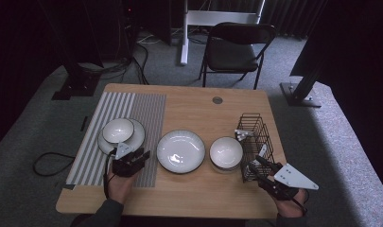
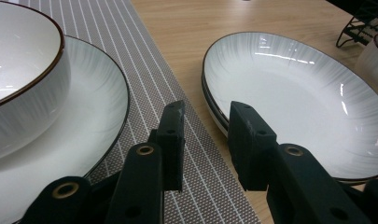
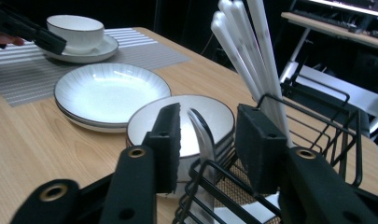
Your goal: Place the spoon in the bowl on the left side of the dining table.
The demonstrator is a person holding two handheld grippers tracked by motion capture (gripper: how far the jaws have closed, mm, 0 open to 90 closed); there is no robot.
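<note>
The fingers [image 2: 172,135] of the left gripper [image 2: 205,111] stand apart with nothing between them, low over the grey striped woven placemat [image 2: 196,158], in the gap between two sets of dishes. The fingers [image 3: 165,140] of the right gripper [image 3: 207,111] are likewise apart. They straddle the bowl end of a polished metal spoon [image 3: 201,135] that stands in the near corner of the black wire cutlery basket [image 3: 317,121], but the pads show a gap on both sides, so the spoon is not yet gripped. On the placemat, just left of the left gripper, a white dark-rimmed plate [image 2: 95,116] carries a white brown-rimmed bowl [image 2: 23,70]. That much of a place setting appears to be laid. No cutlery lies beside it, so that step is judged outstanding, and the right gripper seems positioned to begin it. At the middle of the light wooden table [image 1: 198,194] sits a short stack of white ribbed shallow plates [image 2: 294,93], and between it and the basket a stack of white bowls [image 3: 149,119]. Both stand on bare wood. Whether they are to be set out or are spares cannot be told. Long white-handled utensils [image 3: 252,56] stand upright in the far part of the basket, untouched. Beyond the table stands a black folding chair [image 1: 236,47].
</note>
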